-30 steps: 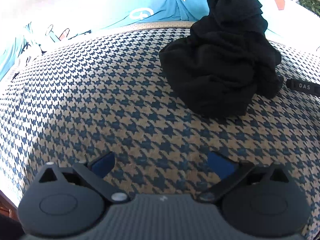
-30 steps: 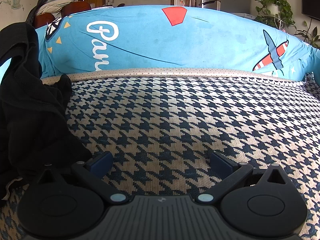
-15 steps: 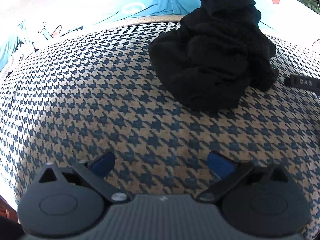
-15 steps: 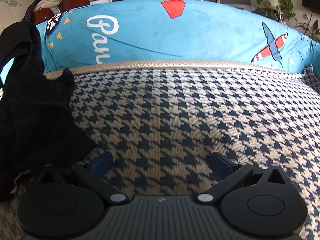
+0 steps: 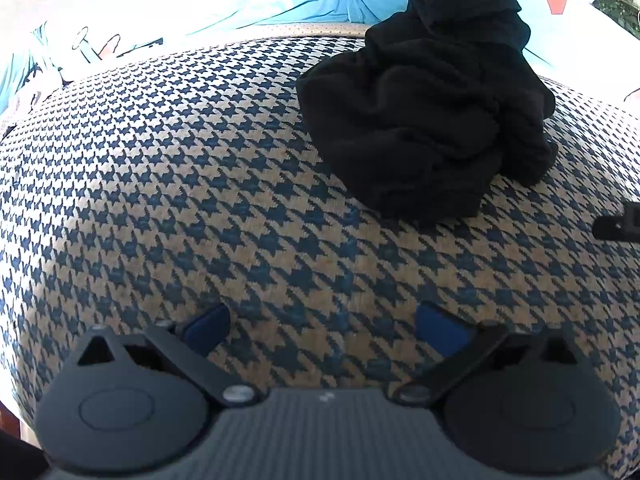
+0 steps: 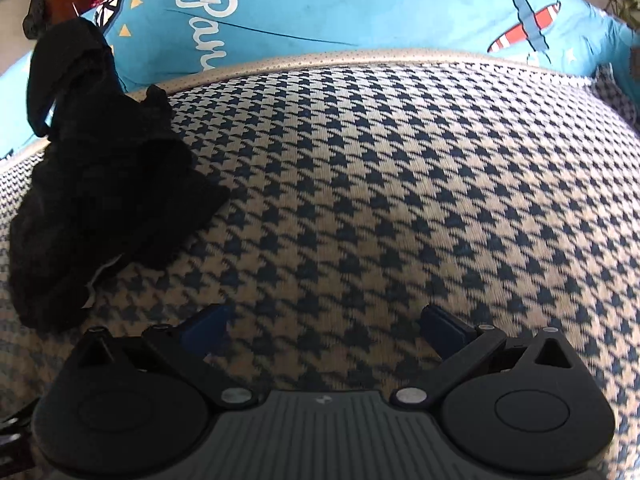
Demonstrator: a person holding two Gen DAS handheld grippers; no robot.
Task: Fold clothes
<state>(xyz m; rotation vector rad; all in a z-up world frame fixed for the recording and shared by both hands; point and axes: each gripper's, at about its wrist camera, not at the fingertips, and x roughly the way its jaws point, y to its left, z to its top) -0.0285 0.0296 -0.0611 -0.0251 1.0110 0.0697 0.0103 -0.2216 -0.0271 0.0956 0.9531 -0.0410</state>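
The left hand-held gripper [image 5: 322,324] hovers low over the houndstooth cover [image 5: 168,184], its 2 blue pads spread wide with nothing between them. The black garment [image 5: 432,120] sits ahead and to its right, well apart, in a crumpled heap that rises to a peak against the blue cushion [image 5: 304,4]. Bunched like that, it probably has to be spread flat before any fold can begin. The right hand-held gripper [image 6: 322,324] is equally wide and empty, with the heap to its left, so the 2 flank it, likely to approach from both sides. No container is visible.
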